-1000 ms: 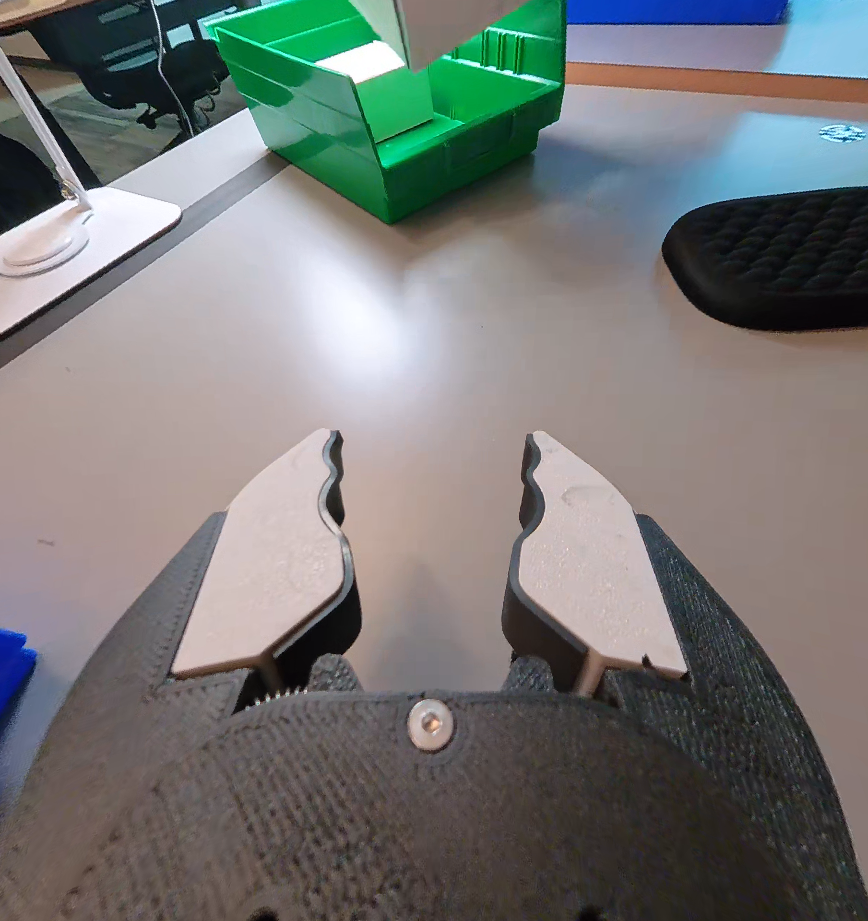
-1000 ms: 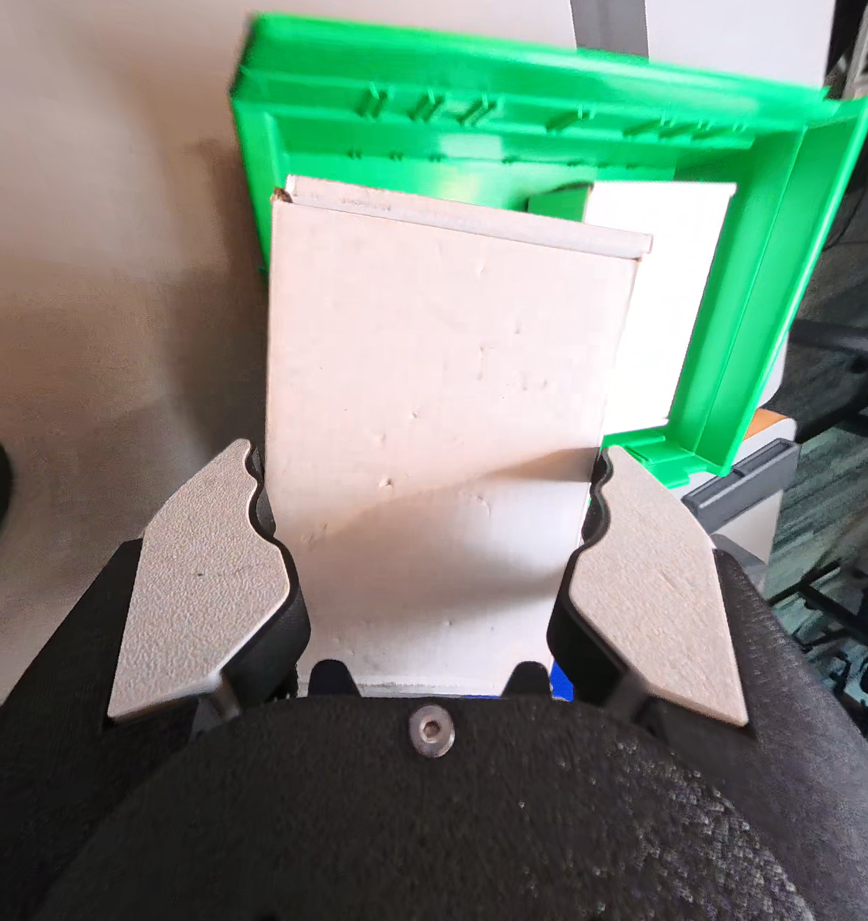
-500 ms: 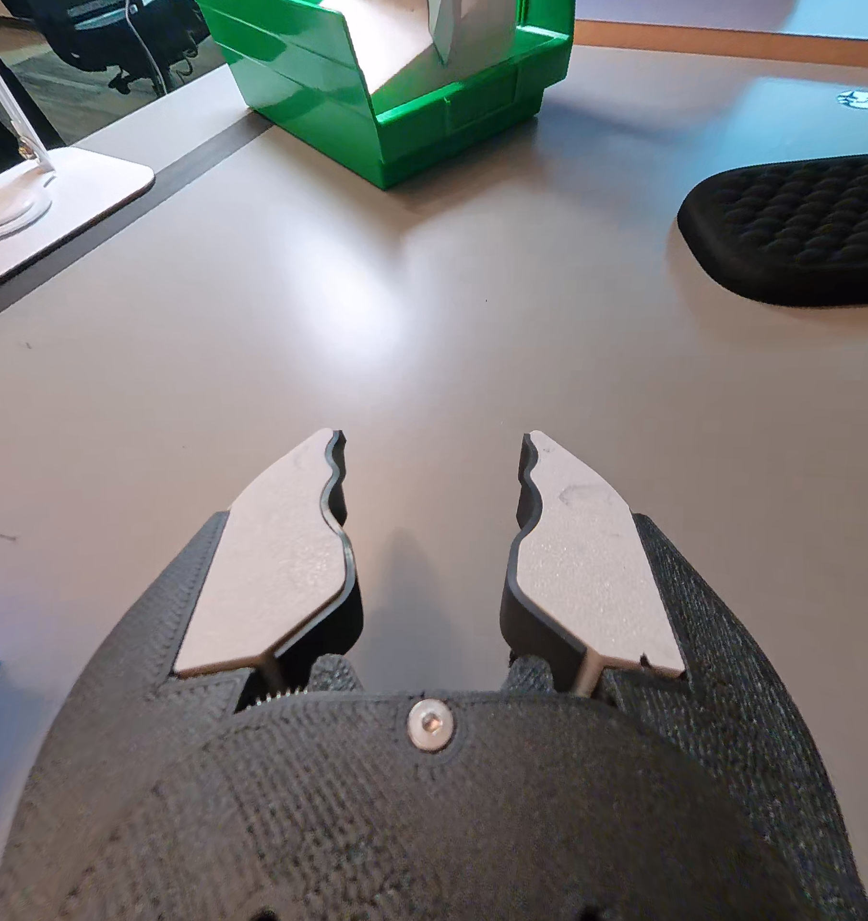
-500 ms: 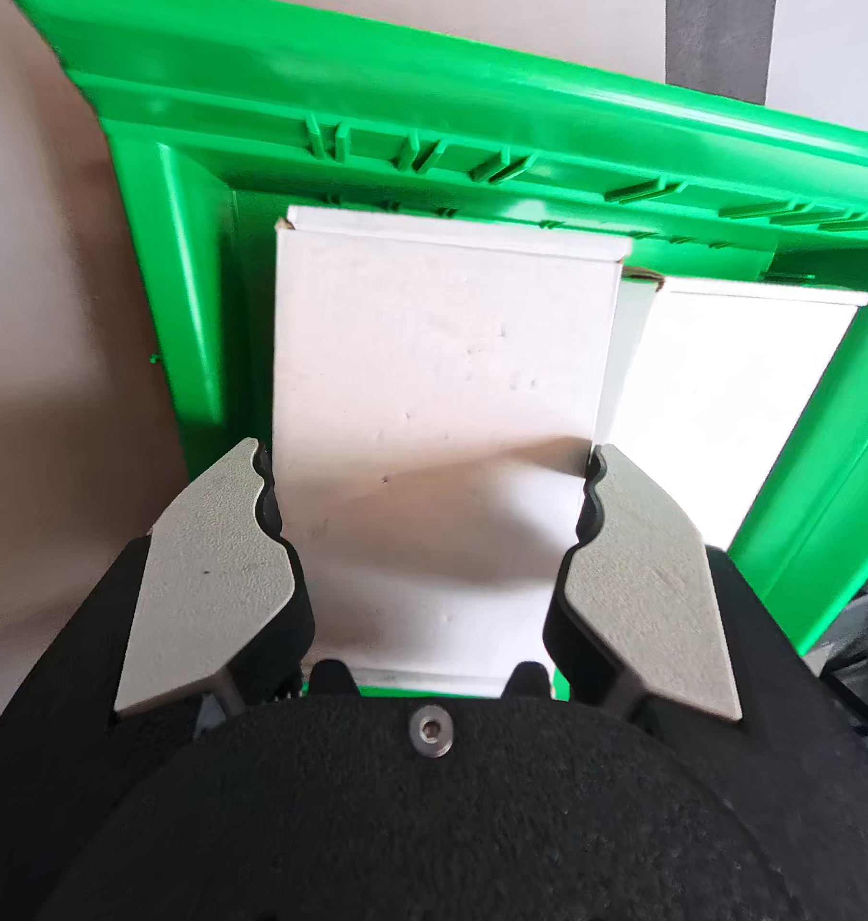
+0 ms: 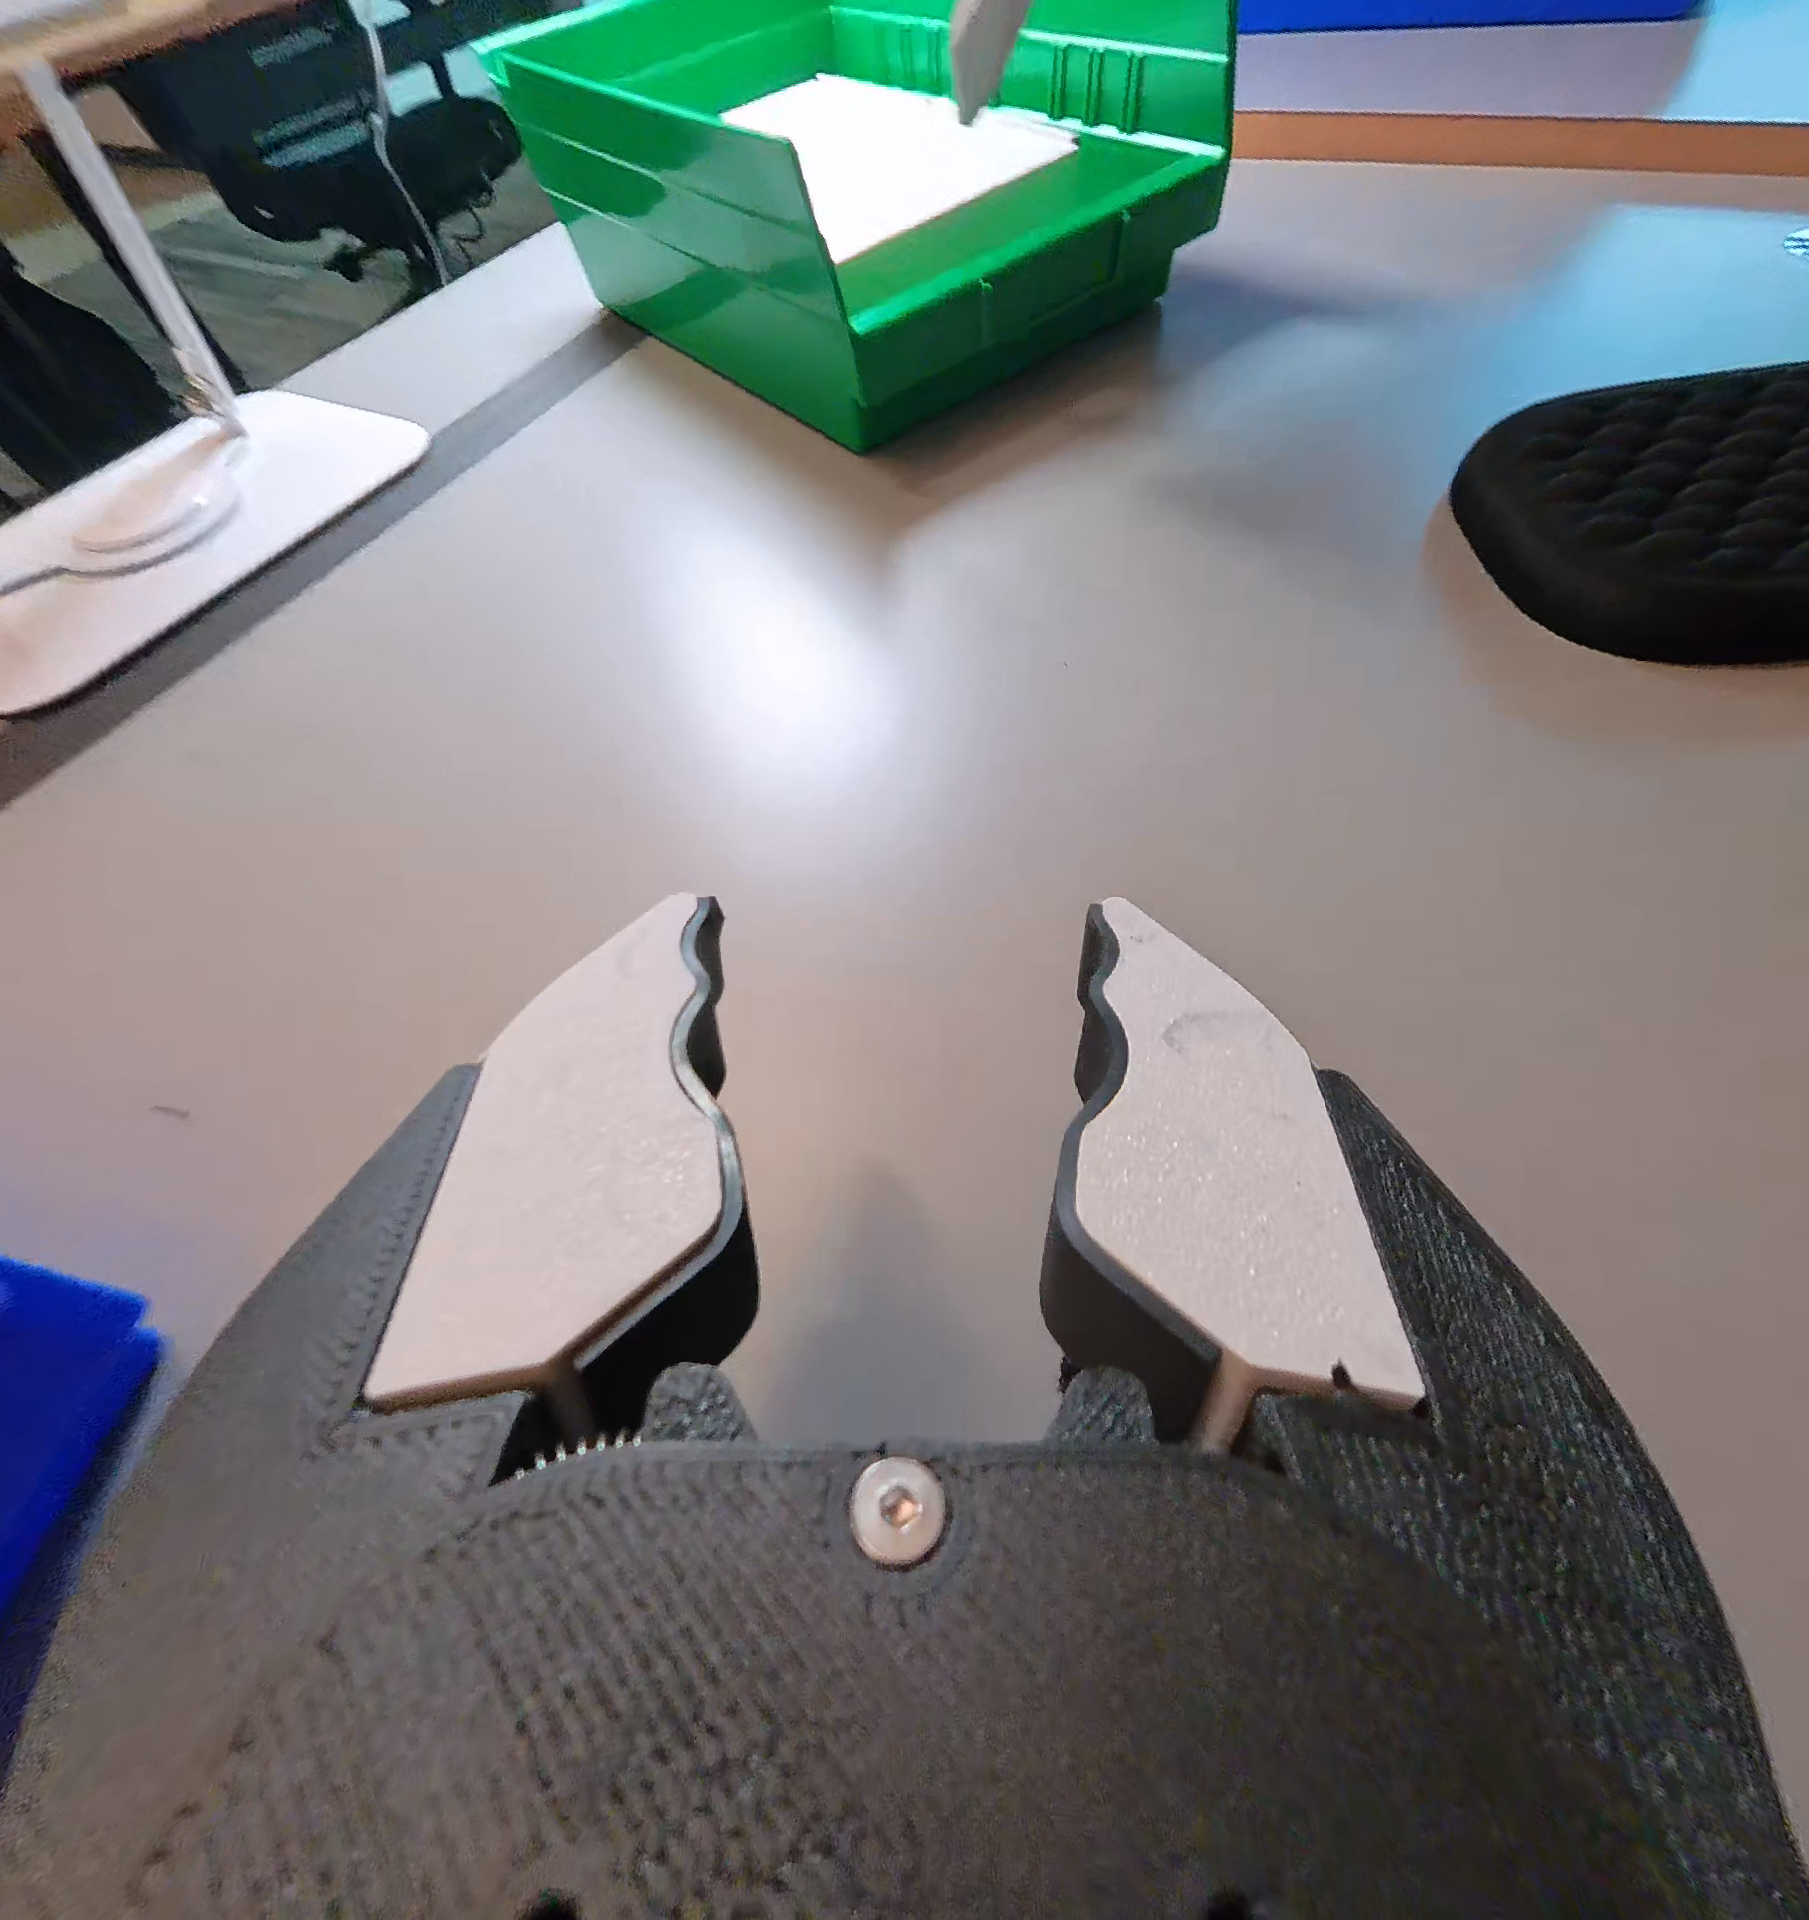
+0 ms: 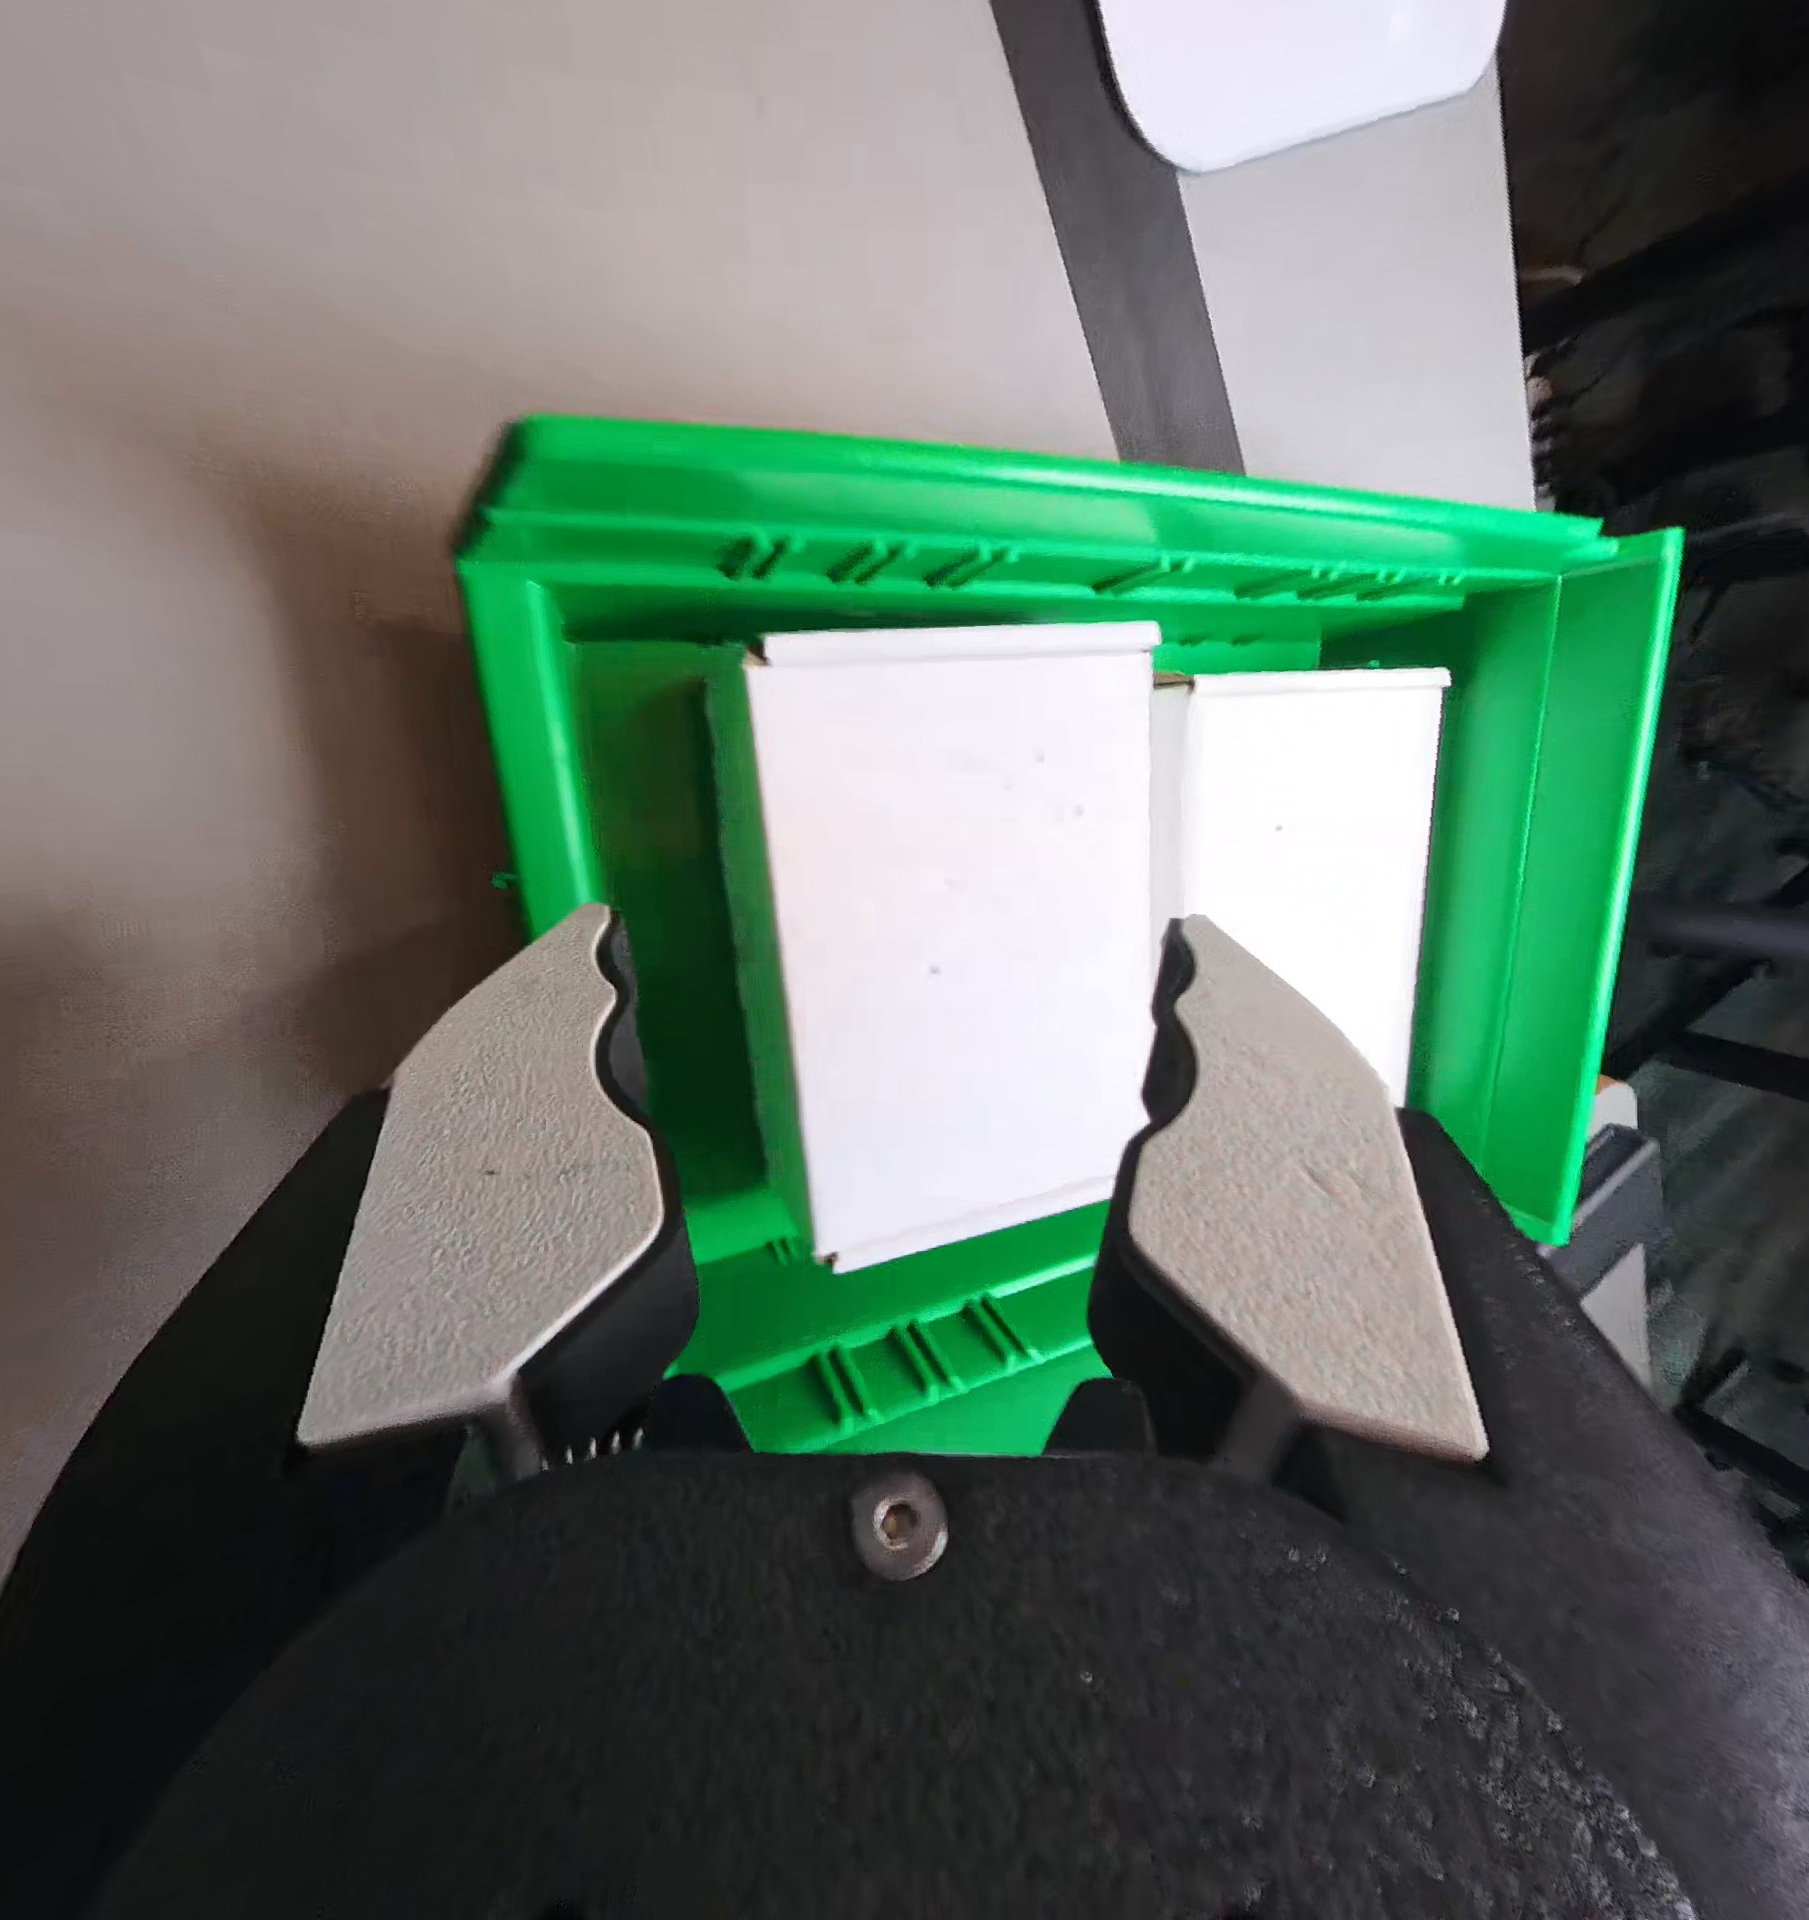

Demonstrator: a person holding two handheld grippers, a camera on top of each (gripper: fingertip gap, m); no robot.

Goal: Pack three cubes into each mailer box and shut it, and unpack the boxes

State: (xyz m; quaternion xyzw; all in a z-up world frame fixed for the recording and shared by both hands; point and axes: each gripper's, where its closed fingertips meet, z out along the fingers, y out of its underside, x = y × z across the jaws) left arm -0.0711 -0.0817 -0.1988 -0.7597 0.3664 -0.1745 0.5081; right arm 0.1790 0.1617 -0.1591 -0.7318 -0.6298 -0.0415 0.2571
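A green bin [image 6: 983,499] holds two shut white mailer boxes side by side: one [image 6: 952,935] on the left, the second [image 6: 1305,852] on the right. My right gripper [image 6: 889,935] is open and empty, above the bin over the left box, its fingers apart from the box. In the left wrist view the bin [image 5: 734,260] stands far ahead with the white boxes [image 5: 900,166] in it, and a finger of the right gripper [image 5: 978,52] hangs over them. My left gripper [image 5: 902,914] is open and empty, low over the bare grey table. No cubes show.
A black dimpled pad [image 5: 1689,499] lies on the table at the right. A white stand base [image 5: 152,540] sits at the left table edge, also seen beyond the bin [image 6: 1284,62]. A blue object [image 5: 17,1455] is at my near left. The tips of one gripper are about 35 cm away from the tips of the other.
My right gripper lowered the white box into the green bin, let go of it and drew back up. My left gripper stayed open over the table, shifting only slightly.
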